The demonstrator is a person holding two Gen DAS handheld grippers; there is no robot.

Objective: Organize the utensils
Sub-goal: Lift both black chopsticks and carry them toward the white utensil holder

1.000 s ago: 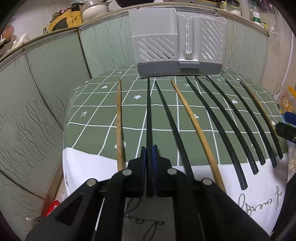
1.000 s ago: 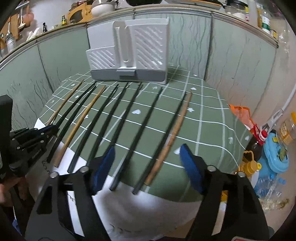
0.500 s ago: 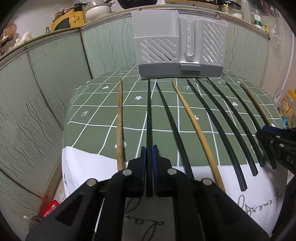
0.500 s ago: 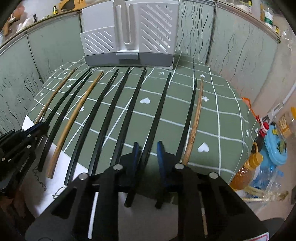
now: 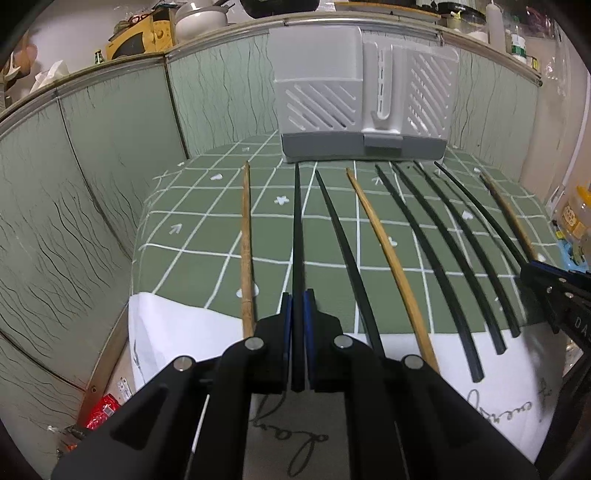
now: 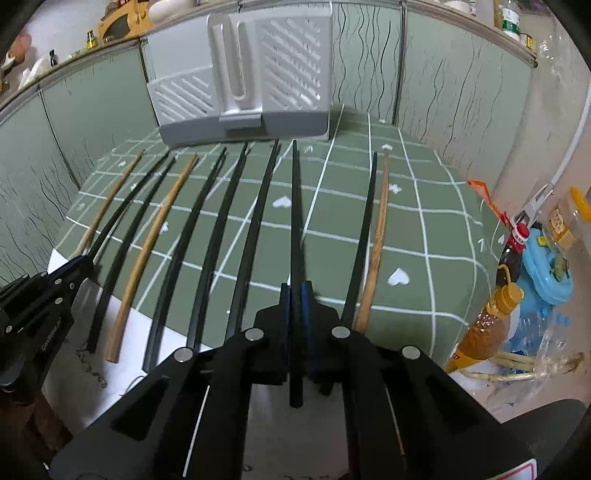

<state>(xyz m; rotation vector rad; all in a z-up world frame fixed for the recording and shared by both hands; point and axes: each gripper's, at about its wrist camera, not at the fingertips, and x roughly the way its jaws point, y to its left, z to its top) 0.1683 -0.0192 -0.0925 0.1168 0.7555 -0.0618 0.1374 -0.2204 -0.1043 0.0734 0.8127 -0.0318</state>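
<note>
Two black chopsticks are now pinched, since the right gripper [image 6: 295, 295] has just clamped one [image 6: 295, 221] like the left gripper [image 5: 297, 302], both pointing toward the holder [image 6: 258, 74] at twelve o'clock.

green veined wall panels [image 5: 110, 155], cluttered ledge [image 5: 155, 29]

Green tablecloth [image 5: 207, 236] with white grid, hearts and crosses. Black chopsticks [image 6: 255, 221] among tan wooden chopsticks [image 5: 388, 251]. Grey-white slotted utensil holder [image 5: 364, 110].
</note>
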